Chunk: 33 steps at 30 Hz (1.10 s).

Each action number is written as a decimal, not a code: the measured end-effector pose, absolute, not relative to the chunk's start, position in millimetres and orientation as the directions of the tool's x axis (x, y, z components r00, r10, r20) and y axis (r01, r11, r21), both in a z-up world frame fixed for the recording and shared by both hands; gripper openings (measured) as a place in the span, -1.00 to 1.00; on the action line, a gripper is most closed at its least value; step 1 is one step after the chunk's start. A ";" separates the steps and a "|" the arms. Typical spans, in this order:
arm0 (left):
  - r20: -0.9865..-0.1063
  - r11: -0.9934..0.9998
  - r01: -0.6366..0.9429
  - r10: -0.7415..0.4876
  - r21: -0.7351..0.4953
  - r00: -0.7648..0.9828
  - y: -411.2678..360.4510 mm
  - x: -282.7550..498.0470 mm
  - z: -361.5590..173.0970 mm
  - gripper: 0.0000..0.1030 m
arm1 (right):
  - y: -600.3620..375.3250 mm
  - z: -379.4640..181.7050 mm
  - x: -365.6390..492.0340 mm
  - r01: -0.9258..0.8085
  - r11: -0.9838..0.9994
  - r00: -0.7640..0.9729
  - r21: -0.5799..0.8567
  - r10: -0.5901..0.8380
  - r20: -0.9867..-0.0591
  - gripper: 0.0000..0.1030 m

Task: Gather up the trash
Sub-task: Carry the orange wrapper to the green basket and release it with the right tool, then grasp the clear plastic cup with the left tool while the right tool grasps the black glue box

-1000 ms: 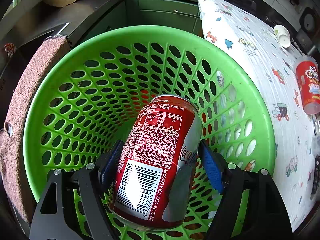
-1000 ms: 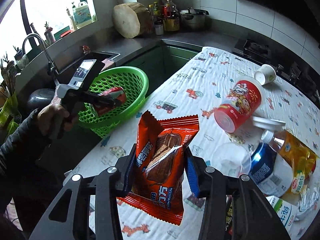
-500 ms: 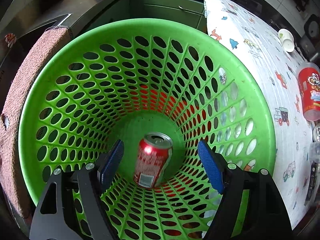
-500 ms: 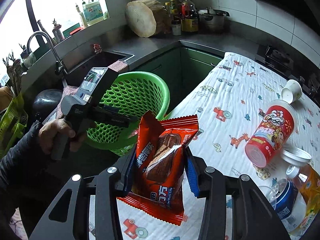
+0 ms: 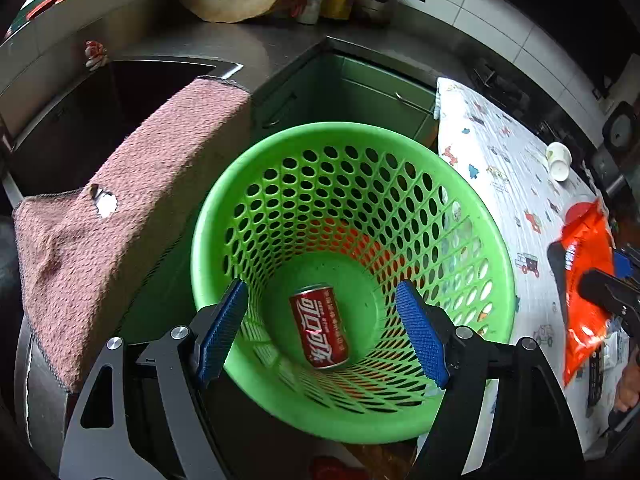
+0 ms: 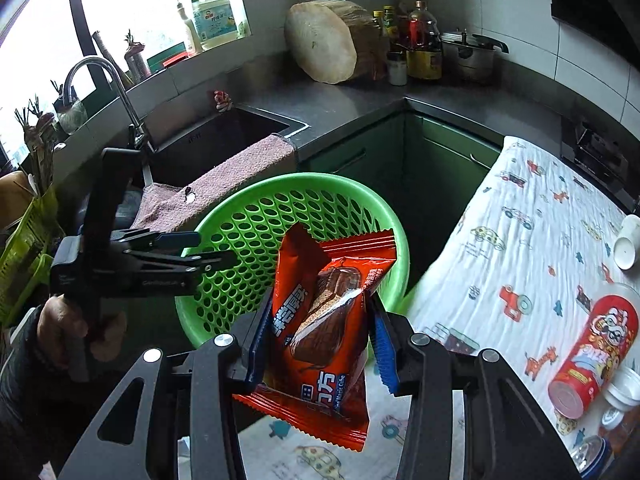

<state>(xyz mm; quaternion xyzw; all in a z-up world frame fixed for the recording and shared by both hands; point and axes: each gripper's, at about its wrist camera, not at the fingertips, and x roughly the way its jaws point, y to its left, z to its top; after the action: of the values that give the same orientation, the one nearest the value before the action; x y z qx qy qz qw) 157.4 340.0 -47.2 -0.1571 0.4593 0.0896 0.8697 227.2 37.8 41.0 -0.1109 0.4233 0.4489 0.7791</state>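
Observation:
A red Coca-Cola can [image 5: 319,326] lies on its side at the bottom of the green perforated basket [image 5: 400,148]. My left gripper [image 5: 322,334] is open and empty, above the basket's near rim; it also shows in the right wrist view [image 6: 208,248]. My right gripper [image 6: 318,340] is shut on an orange-red snack wrapper [image 6: 320,320], held upright just before the basket [image 6: 352,188] at the table's edge. The wrapper also shows at the right of the left wrist view [image 5: 584,280].
A pink towel [image 5: 120,216] hangs over the sink edge left of the basket. The table with a printed cloth [image 6: 520,248] bears a red cup [image 6: 592,348], a white cup [image 6: 626,244], bottles and cans at the right. Dark counter and cabinets stand behind.
My left gripper let go of the can, which dropped to the basket's bottom, then pulled up and back. My right gripper carried the wrapper left toward the basket.

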 end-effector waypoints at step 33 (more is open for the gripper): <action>-0.779 0.956 -0.232 0.005 -0.181 0.627 282.3 104.5 -33.2 0.47 | -111.6 28.2 175.7 -0.610 0.786 0.464 0.107 0.463 -0.755 0.59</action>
<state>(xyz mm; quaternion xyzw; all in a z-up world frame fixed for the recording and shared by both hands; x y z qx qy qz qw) 104.5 282.3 -33.2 -0.1332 0.4267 0.0663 0.8921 175.7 -111.6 28.2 -0.0893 0.4108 0.3151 0.8509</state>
